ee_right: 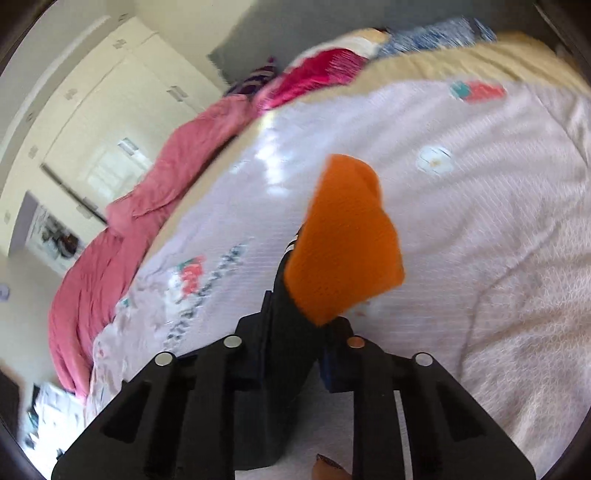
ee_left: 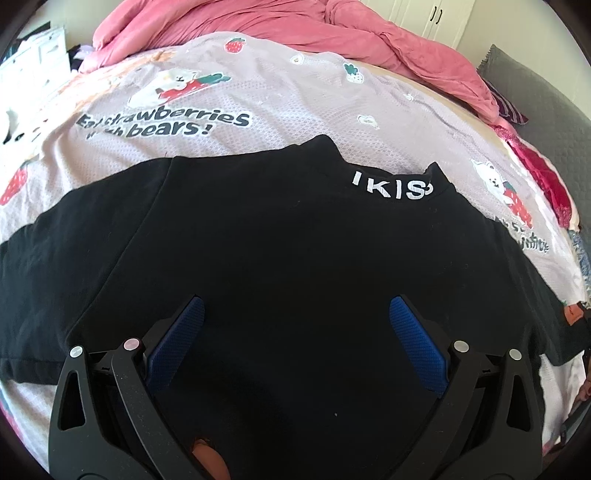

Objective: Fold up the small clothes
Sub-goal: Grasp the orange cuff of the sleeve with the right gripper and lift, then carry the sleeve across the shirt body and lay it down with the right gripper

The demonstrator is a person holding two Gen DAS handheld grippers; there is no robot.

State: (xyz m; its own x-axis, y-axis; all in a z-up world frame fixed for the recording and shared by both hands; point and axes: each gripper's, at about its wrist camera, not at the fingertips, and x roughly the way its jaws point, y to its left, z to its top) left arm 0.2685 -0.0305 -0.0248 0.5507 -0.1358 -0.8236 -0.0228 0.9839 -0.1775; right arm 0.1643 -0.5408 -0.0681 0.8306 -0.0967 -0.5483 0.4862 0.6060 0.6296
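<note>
A black T-shirt [ee_left: 277,240] with white collar lettering lies spread flat on the bed, its collar at the far right, sleeves to the left and right. My left gripper [ee_left: 297,317] is open just above the shirt's near part, blue pads [ee_left: 177,339] wide apart, nothing between them. My right gripper [ee_right: 299,325] is shut on a piece of black fabric with an orange part [ee_right: 343,243] that sticks up beyond the fingers, held above the bedsheet. The right wrist view is motion-blurred.
The bed carries a pale printed strawberry-and-bear sheet [ee_left: 258,99]. A crumpled pink duvet [ee_left: 332,29] lies along the far side, also in the right wrist view [ee_right: 166,162]. Red and patterned clothes [ee_left: 543,173] pile at the right edge. White wardrobes [ee_right: 92,122] stand beyond.
</note>
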